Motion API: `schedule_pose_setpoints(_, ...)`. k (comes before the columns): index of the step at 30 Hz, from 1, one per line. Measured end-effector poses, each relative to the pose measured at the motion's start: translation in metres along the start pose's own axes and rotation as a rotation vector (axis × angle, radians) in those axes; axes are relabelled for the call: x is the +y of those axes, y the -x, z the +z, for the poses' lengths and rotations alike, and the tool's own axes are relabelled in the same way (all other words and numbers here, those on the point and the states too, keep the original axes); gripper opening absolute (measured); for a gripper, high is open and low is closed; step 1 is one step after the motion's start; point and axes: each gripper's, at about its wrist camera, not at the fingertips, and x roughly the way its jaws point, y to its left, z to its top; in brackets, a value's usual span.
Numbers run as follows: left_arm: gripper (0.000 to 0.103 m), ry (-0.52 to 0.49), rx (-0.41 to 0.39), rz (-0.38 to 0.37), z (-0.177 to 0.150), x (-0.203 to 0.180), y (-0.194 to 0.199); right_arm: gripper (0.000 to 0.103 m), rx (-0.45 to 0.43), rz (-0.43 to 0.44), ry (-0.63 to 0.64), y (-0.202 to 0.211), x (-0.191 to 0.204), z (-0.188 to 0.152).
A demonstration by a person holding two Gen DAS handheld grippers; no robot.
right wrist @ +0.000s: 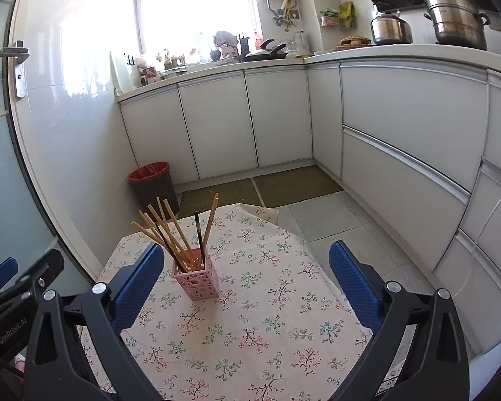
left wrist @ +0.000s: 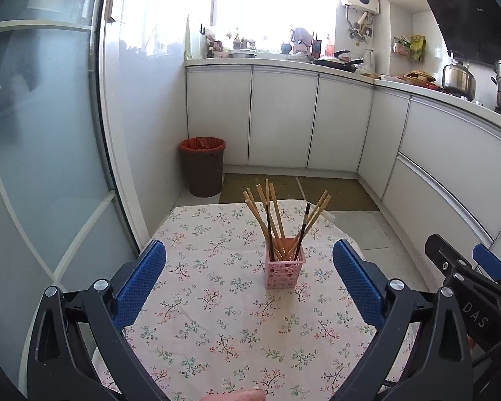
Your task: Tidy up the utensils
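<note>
pink holder (left wrist: pixel 285 267) upright near table (left wrist: pixel 217 334) far edge, chopsticks (left wrist: pixel 277 220) fanned inside, ends up for easy reach. left gripper (left wrist: pixel 248 284) and right gripper (right wrist: pixel 247 287): both wide, empty, clear of holder. sorting apparently complete.

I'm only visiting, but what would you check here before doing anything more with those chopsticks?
1. Left hand-held gripper open and empty: ok.
2. Right hand-held gripper open and empty: ok.
3. Chopsticks all standing in the pink holder: ok.
4. Holder upright on the floral tablecloth: ok.
5. No utensils left loose on the visible cloth: ok.
6. Anything lying below the near table edge: cannot tell.
</note>
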Motion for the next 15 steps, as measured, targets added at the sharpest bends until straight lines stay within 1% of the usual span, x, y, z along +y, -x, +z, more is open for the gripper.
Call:
schedule_pose_setpoints(5,0.096,-0.003,-0.021,0.012,0.0,0.0,0.01,0.096,-0.003,-0.011,0.008,0.011,-0.002,-0.004)
schedule_pose_setpoints(15,0.096,-0.003,-0.015,0.031,-0.001,0.004,0.013,0.096,0.009,-0.011,0.027,0.017,-0.001,-0.006)
